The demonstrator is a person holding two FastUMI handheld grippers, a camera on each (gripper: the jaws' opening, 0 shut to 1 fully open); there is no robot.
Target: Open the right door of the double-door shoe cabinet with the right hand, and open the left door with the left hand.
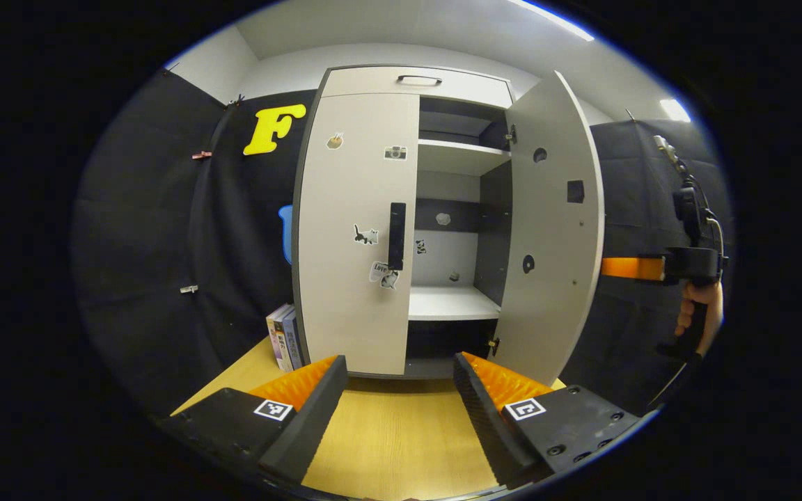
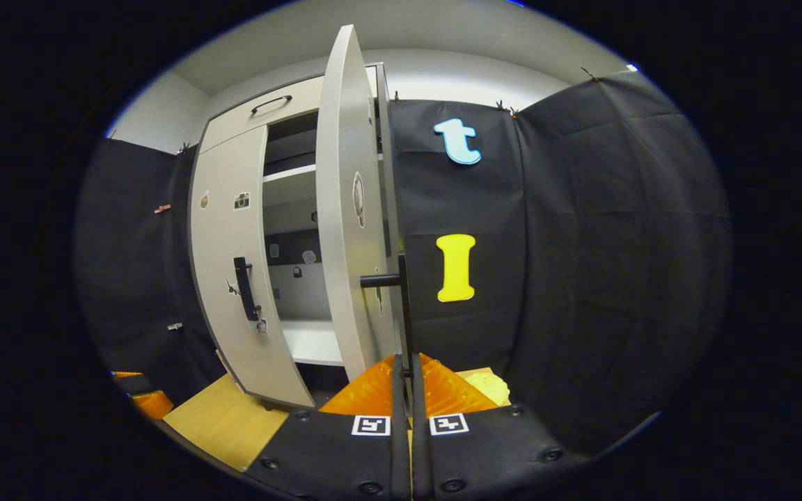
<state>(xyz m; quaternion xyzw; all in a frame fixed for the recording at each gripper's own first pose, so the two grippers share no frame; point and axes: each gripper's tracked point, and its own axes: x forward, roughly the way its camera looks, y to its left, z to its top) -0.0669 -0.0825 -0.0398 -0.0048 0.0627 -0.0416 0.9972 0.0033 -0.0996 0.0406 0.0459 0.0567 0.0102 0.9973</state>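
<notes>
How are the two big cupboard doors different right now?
The right door is swung wide open; the left door is closed. The left door shows its front, with stickers and a dark handle; the right door shows its plain inner side. The right gripper is shut on the right door's handle; the left gripper is open, off the left door. Both doors are pale and tall.

Black cloth walls (image 2: pixel 582 209) pinned up on every side, pale wall and ceiling (image 1: pixel 373 28) above with bright strip lights (image 1: pixel 554 19), a light wooden tabletop (image 1: pixel 394 438) below, and a few books (image 1: pixel 284 339) upright by the left cloth wall.
</notes>
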